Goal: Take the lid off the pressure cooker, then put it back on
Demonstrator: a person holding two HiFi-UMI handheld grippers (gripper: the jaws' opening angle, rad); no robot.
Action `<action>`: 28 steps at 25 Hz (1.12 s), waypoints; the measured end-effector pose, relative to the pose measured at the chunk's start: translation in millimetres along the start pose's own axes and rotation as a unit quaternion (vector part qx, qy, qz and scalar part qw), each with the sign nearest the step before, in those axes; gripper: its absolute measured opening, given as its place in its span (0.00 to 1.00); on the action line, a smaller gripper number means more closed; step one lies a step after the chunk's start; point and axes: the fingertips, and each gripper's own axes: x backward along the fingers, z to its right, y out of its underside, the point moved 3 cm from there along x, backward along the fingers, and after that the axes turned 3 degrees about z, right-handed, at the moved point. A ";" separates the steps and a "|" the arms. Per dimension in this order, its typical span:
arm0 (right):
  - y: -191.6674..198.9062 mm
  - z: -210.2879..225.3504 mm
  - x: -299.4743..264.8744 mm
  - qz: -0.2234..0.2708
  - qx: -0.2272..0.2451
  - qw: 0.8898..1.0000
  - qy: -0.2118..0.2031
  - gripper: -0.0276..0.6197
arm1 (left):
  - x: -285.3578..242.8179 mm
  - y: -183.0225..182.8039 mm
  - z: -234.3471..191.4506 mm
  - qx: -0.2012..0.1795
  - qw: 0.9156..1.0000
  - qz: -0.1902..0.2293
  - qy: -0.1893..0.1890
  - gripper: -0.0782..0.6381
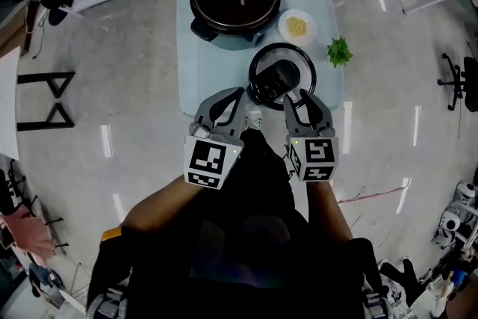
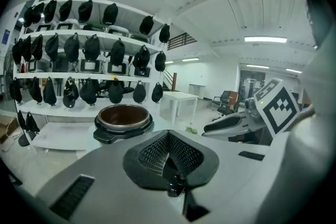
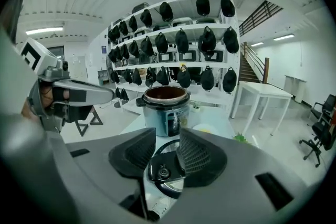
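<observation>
Lid off – it lies flat on the table [image 1: 198,63] at the tips of the right gripper [image 3: 167,135].

The right gripper's jaws stand apart and pinch nothing; the lid [image 3: 164,171] shows through the gap between them, just below and ahead, and whether the tips touch its near rim cannot be told. The left gripper [image 2: 168,140], just beside the right one on its left, is clenched on nothing, with its ribbed pads meeting in a V and its tips just left of the lid. The cooker [image 1: 233,2] stands uncovered well ahead of both grippers, its dark inner pot showing. A small plate [image 1: 297,27] of yellow food sits ahead and slightly right of the right gripper, beyond the lid – a green sprig [image 1: 340,51] lies further right.
</observation>
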 end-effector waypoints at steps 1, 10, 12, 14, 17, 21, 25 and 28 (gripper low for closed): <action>3.2 5.3 -8.2 -0.006 0.003 1.000 -0.004 0.28 | -8.4 2.4 -1.3 0.002 1.000 -0.006 -0.002 0.12; 45.5 37.6 -73.3 -0.058 0.023 0.997 -0.043 0.38 | -69.2 39.4 -9.0 0.017 0.998 -0.058 -0.012 0.12; 54.9 41.2 -86.2 -0.066 0.027 0.996 -0.055 0.41 | -80.5 48.3 -11.0 0.018 0.997 -0.068 -0.015 0.12; 62.2 43.7 -98.2 -0.073 0.030 0.995 -0.064 0.42 | -90.6 57.0 -14.2 0.020 0.997 -0.078 -0.019 0.12; 71.6 45.6 -112.9 -0.083 0.028 0.993 -0.075 0.46 | -103.2 71.1 -18.6 0.023 0.995 -0.093 -0.023 0.12; 86.5 47.5 -129.6 -0.094 0.037 0.991 -0.088 0.50 | -118.2 89.0 -22.3 0.025 0.994 -0.107 -0.025 0.12; 100.0 48.7 -142.1 -0.103 0.038 0.989 -0.102 0.51 | -131.5 103.1 -28.3 0.028 0.993 -0.115 -0.027 0.12; 108.4 51.0 -148.6 -0.108 0.041 0.988 -0.105 0.51 | -139.6 110.3 -31.4 0.029 0.992 -0.120 -0.027 0.12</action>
